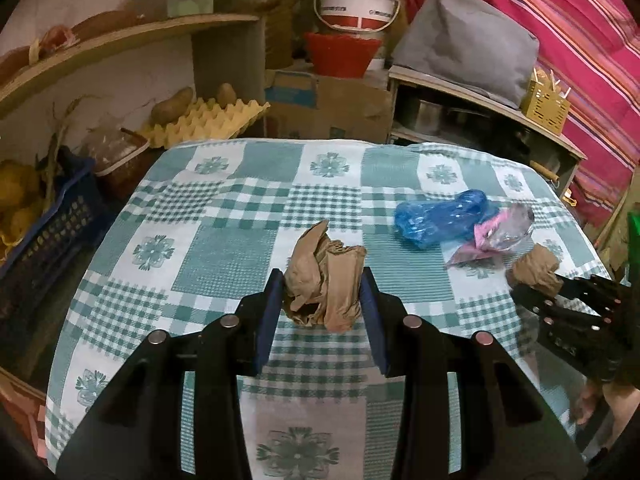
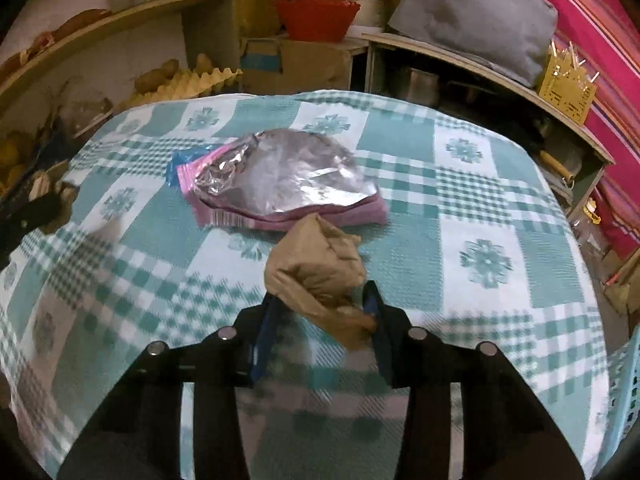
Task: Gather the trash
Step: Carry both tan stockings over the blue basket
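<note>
Between the jaws of the left gripper sits a crumpled brown paper wad, clamped on both sides above the checked worktop. Right gripper jaws pinch a second brown paper ball; beyond it lie a foil wrapper and blue plastic bag

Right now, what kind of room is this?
Probably a home pantry or storeroom: potatoes on a yellow egg tray, a white plastic bucket and a brown cardboard box crowd the teal checked tablecloth.
</note>
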